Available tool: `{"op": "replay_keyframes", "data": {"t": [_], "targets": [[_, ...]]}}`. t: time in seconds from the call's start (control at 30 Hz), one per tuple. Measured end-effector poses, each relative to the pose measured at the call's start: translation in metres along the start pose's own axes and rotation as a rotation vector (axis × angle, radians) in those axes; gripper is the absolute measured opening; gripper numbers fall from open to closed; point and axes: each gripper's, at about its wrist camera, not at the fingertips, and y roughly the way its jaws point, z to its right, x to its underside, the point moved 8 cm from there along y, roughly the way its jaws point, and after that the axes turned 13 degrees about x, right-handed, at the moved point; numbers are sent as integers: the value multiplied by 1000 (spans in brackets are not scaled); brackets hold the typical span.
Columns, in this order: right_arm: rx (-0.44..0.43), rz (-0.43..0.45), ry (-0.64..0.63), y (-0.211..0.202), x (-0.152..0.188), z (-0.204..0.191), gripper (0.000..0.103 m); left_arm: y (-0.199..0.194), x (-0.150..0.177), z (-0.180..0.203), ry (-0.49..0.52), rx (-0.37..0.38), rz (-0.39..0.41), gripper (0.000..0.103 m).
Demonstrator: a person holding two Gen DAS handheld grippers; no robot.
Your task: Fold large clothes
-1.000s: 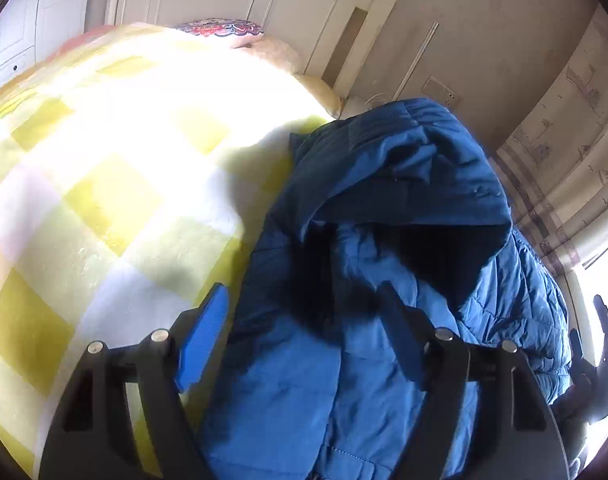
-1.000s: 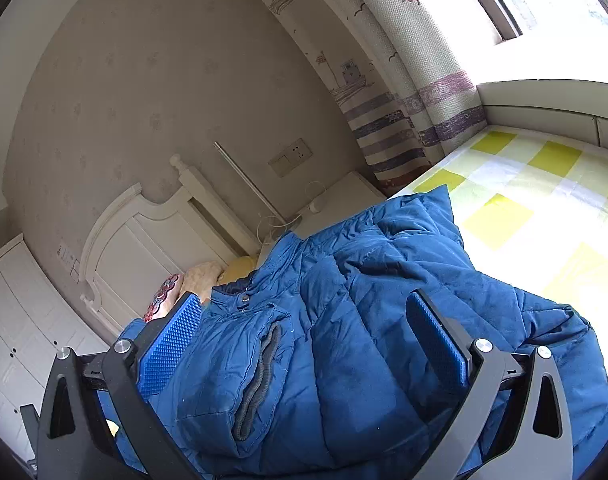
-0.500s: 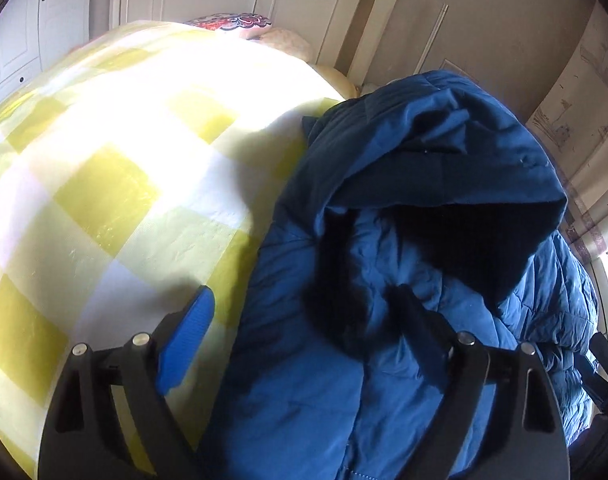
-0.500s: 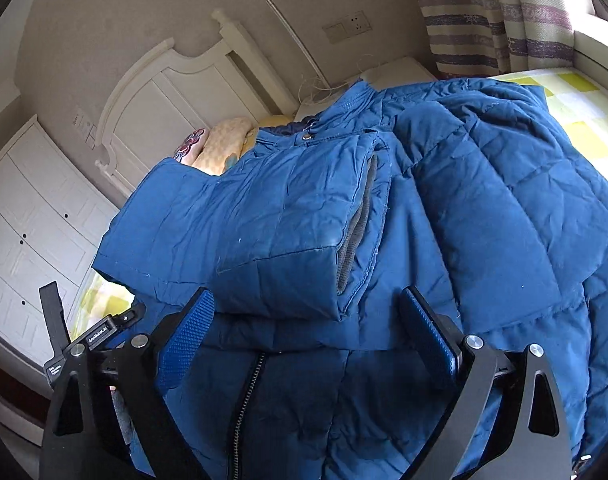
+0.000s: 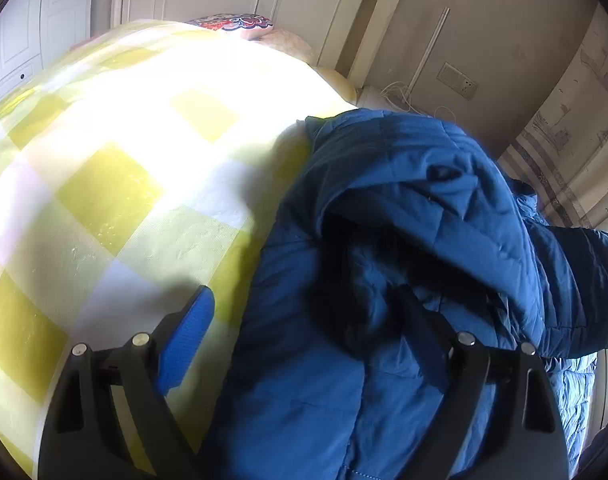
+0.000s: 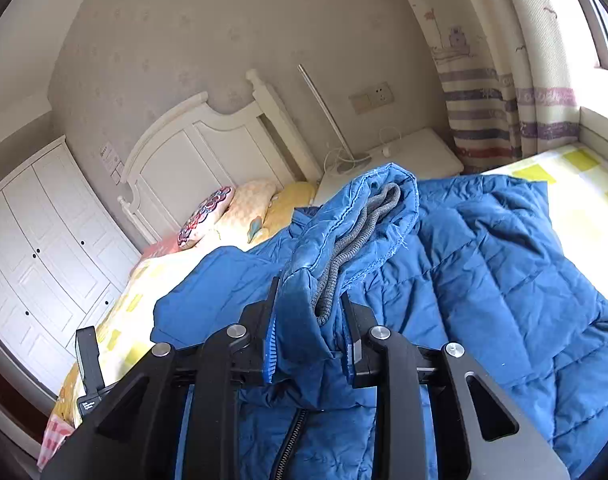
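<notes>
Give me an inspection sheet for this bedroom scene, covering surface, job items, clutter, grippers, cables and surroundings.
Surface: bed with a yellow checked quilt, sunlit.
Job's things: blue jacket lying on the quilt, one sleeve cuff with grey knit lining lifted.
Clutter: pillows at the headboard.
Grippers: left gripper open over the jacket's edge, holding nothing; right gripper shut on the sleeve cuff.
Cables: white cable on the bedside table.
Surroundings: white headboard, white wardrobe, wall socket, striped curtain.
</notes>
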Motion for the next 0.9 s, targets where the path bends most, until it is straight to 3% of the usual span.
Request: {"op": "replay_keyframes", "data": {"t": [0.13, 0.27, 0.37, 0.47, 0.5, 0.57, 0.63, 0.7, 0.77, 0.9], "targets": [[69, -23, 40, -7, -10, 56, 26, 0, -1, 0, 1, 1, -1, 91], [135, -160, 72, 26, 24, 94, 26, 0, -1, 0, 0, -1, -1, 92], [156, -182, 98, 32, 41, 101, 27, 0, -1, -1, 0, 0, -1, 92], [252, -205, 139, 21, 35, 105, 43, 0, -1, -1, 1, -1, -1, 92], [321, -161, 134, 9, 27, 105, 48, 0, -1, -1, 1, -1, -1, 92], [386, -14, 45, -13, 2, 88, 50, 0, -1, -1, 0, 0, -1, 92], [350, 33, -98, -12, -13, 52, 61, 0, -1, -1, -1, 1, 0, 92], [317, 1, -236, 8, -14, 22, 63, 0, 0, -1, -2, 4, 2, 92], [344, -45, -315, 33, -8, 12, 63, 0, 0, -1, -5, 9, 4, 92], [435, -194, -302, 71, 19, 49, 63, -3, 0, -2, -17, 22, 18, 92]]}}
